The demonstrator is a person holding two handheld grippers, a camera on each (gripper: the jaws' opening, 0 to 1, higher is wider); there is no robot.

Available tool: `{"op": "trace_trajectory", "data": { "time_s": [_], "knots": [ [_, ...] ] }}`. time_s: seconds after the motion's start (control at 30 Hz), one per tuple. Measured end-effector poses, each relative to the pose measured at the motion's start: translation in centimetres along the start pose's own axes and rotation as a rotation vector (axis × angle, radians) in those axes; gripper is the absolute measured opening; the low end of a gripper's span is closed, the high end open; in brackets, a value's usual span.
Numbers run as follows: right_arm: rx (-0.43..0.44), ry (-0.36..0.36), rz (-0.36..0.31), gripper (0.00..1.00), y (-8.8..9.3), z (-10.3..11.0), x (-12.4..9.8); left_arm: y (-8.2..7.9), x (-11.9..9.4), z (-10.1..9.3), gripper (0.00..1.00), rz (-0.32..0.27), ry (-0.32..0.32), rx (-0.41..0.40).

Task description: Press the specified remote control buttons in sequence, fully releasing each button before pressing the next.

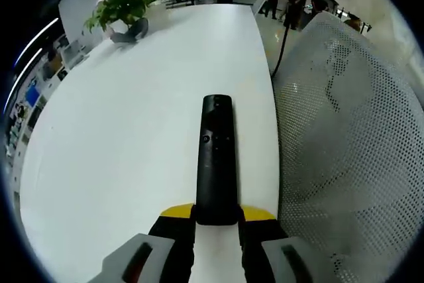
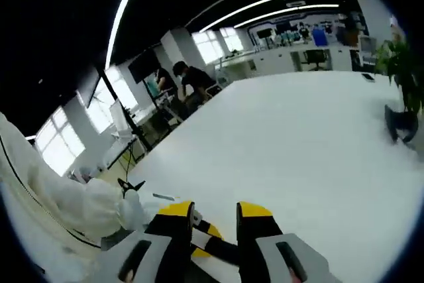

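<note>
- The black remote control (image 1: 216,158) lies lengthwise on the white desk (image 1: 126,144), its near end clamped between the left gripper (image 1: 216,220)'s fingers.
- A potted plant (image 1: 126,8) stands at the desk's far end, well beyond the remote.
- A white mesh chair back (image 1: 351,137) stands beside the desk.
- The right gripper (image 2: 215,220) hangs over the desk with fingers parted, grasping nothing.

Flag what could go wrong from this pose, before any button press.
1. The left gripper holds the remote only by its near end, so a press farther along could tip it.
2. The remote lies near the table edge, beside the mesh chair; if it slipped it could go over.
3. The right gripper faces away across the table, so its approach to the buttons may be poorly aimed.
</note>
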State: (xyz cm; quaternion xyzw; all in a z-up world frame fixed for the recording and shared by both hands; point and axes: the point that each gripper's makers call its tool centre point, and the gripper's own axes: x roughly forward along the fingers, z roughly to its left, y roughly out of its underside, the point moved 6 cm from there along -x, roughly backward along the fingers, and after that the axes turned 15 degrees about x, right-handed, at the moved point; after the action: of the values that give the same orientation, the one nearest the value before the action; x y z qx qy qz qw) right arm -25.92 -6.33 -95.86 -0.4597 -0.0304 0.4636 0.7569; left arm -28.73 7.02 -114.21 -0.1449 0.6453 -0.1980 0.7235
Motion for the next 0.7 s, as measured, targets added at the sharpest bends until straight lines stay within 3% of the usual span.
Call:
{"op": "trace_trajectory", "data": {
  "time_s": [0.17,0.3,0.37,0.53,0.7],
  "knots": [
    [-0.006,0.024,-0.129,0.47,-2.8,-0.4,-2.5,0.0,0.0,0.0,0.25,-0.003,-0.006,-0.015],
    [-0.019,0.074,-0.231,0.66,-4.0,-1.1,-4.3,0.1,0.0,-0.1,0.25,-0.017,-0.018,-0.028],
    [-0.014,0.099,-0.267,0.72,-4.2,-1.4,-5.1,0.1,0.0,-0.1,0.25,-0.027,-0.026,-0.035],
    [-0.037,0.165,-0.307,0.79,-4.0,-2.0,-7.0,0.0,0.0,-0.1,0.24,-0.021,-0.031,-0.037],
    [-0.08,0.184,-0.304,0.83,-3.4,-1.9,-8.3,0.0,0.0,-0.1,0.24,-0.019,-0.03,-0.04]
  ]
}}
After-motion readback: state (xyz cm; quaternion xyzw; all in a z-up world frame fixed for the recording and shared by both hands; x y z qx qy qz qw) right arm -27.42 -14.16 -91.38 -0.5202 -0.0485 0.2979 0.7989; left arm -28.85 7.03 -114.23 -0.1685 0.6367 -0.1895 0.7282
